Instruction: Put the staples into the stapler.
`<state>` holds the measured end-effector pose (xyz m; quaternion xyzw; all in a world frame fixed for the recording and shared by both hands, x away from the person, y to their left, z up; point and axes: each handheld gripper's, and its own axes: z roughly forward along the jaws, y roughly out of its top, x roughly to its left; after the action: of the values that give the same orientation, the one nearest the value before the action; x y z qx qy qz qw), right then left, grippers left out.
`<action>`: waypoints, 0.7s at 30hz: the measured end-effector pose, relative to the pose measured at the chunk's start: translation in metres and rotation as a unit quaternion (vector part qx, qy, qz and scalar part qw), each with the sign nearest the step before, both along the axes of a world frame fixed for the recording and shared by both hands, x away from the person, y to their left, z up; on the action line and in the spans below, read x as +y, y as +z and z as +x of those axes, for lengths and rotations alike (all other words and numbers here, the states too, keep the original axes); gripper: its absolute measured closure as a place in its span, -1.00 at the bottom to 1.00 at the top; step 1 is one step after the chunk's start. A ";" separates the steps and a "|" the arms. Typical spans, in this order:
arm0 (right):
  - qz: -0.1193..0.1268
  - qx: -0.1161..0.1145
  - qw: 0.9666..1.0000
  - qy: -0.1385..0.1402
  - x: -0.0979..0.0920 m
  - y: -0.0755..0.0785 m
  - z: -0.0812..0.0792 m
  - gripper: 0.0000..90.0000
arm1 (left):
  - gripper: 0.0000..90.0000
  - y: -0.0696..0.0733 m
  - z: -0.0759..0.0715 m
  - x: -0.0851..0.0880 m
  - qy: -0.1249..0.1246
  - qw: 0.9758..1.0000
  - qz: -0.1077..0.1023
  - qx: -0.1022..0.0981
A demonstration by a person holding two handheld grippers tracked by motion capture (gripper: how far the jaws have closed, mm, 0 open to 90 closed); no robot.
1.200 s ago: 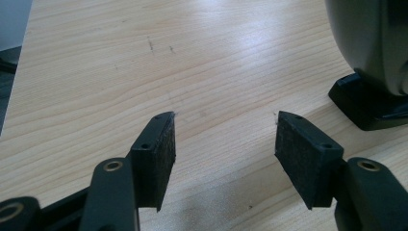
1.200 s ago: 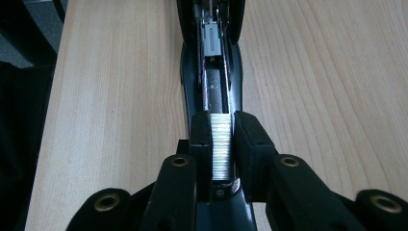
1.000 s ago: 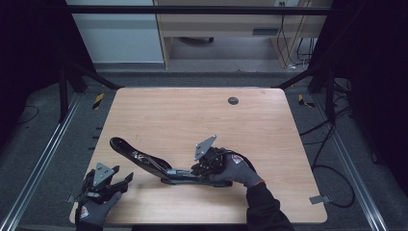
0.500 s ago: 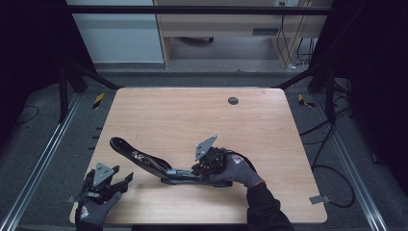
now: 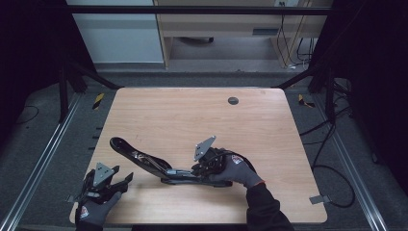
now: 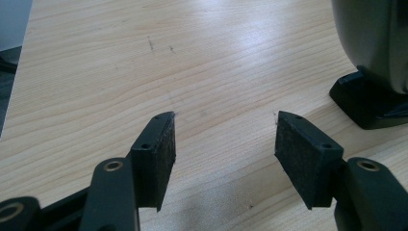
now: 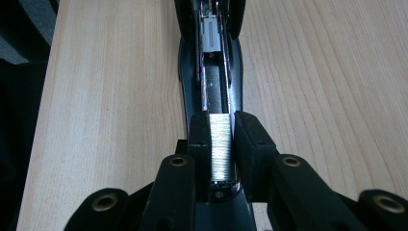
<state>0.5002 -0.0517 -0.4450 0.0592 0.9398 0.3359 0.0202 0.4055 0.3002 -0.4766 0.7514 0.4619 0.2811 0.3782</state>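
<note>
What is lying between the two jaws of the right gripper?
A strip of staples, over the open stapler, sits between the right gripper jaws, seen in the right gripper view.

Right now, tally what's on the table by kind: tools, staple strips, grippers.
Opened stapler: 1
Staple strip, between the right gripper's pads, over the stapler's channel: 1
Grippers: 2, the left gripper open over bare wood, the right gripper shut on the strip
Total: 4
</note>
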 end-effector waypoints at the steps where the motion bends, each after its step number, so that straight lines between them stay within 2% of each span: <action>1: 0.000 0.000 1.000 0.000 0.000 0.000 0.000 0.71 | -0.13 0.000 0.000 0.000 0.000 1.000 0.000 0.000; 9: 0.010 0.000 1.000 -0.014 -0.002 0.004 -0.001 0.64 | -0.13 0.000 0.000 0.000 0.000 1.000 -0.001 -0.001; 14: 0.029 -0.007 0.999 -0.045 -0.009 0.008 -0.003 0.61 | -0.13 0.001 -0.001 0.000 0.000 1.000 -0.003 -0.005; 16: 0.043 -0.011 0.997 -0.062 -0.014 0.011 -0.004 0.60 | -0.13 0.002 -0.001 0.000 -0.001 1.000 -0.005 -0.007; 21: 0.055 -0.025 0.993 -0.102 -0.024 0.021 -0.008 0.52 | -0.14 0.003 -0.002 0.001 -0.002 1.000 -0.011 -0.012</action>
<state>0.4924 -0.0759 -0.4241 0.1472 0.9082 0.3848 0.0740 0.4035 0.3007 -0.4735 0.7446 0.4588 0.2845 0.3926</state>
